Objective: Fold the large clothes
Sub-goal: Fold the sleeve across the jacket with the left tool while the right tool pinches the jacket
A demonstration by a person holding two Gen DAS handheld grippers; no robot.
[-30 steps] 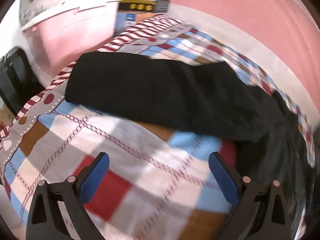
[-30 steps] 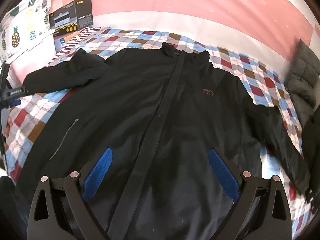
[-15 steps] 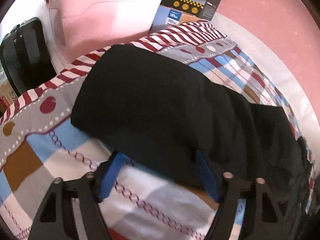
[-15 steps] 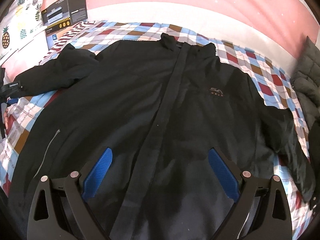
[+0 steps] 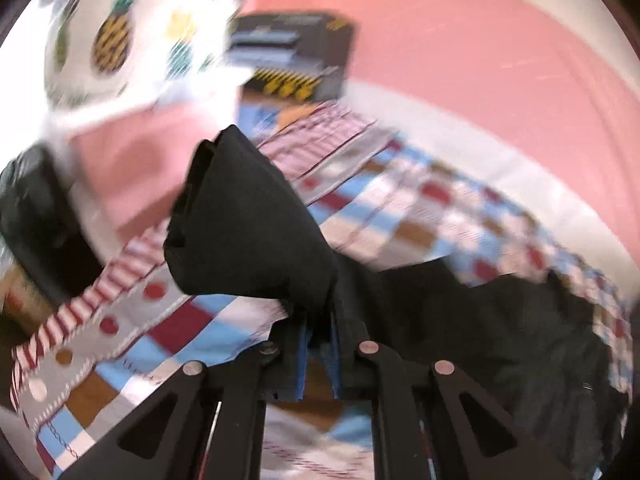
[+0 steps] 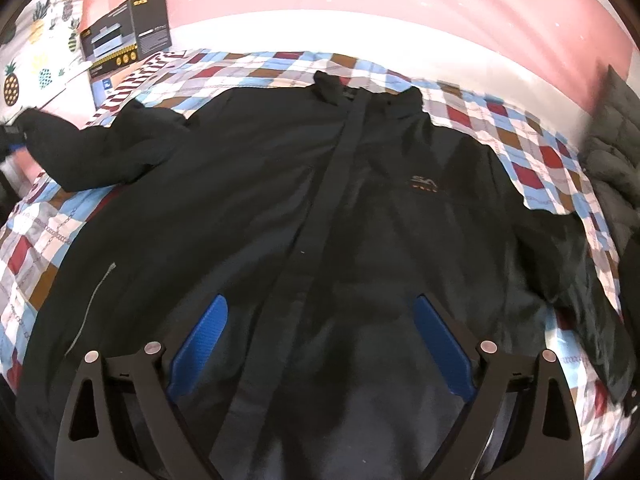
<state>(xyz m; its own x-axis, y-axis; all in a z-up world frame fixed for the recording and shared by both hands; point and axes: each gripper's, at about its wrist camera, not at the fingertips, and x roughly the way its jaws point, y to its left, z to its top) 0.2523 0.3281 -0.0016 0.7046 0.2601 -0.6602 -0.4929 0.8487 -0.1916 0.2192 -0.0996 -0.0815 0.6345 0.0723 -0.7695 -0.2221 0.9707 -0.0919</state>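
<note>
A large black jacket (image 6: 320, 208) lies face up and spread on a checked bedspread (image 6: 520, 152), its zip strip running down the middle. In the left wrist view my left gripper (image 5: 318, 344) is shut on the jacket's sleeve (image 5: 248, 224), pinching the black cloth near the cuff between its blue pads and holding it lifted off the bed. The same sleeve (image 6: 80, 156) shows at the far left of the right wrist view. My right gripper (image 6: 320, 344) hangs open over the jacket's lower front, nothing between its fingers. The other sleeve (image 6: 576, 280) lies out to the right.
A black printer box (image 6: 128, 32) and a pineapple-print cloth (image 6: 40, 40) stand at the bed's far left corner. A pink storage bin (image 5: 132, 168) and a dark bag (image 5: 36, 216) sit beside the bed. A grey quilted garment (image 6: 616, 140) lies at the right edge. A pink wall runs behind.
The left gripper moved onto the sleeve's end, closed on it and lifted it off the bedspread. The right gripper drifted slightly over the jacket, still open.
</note>
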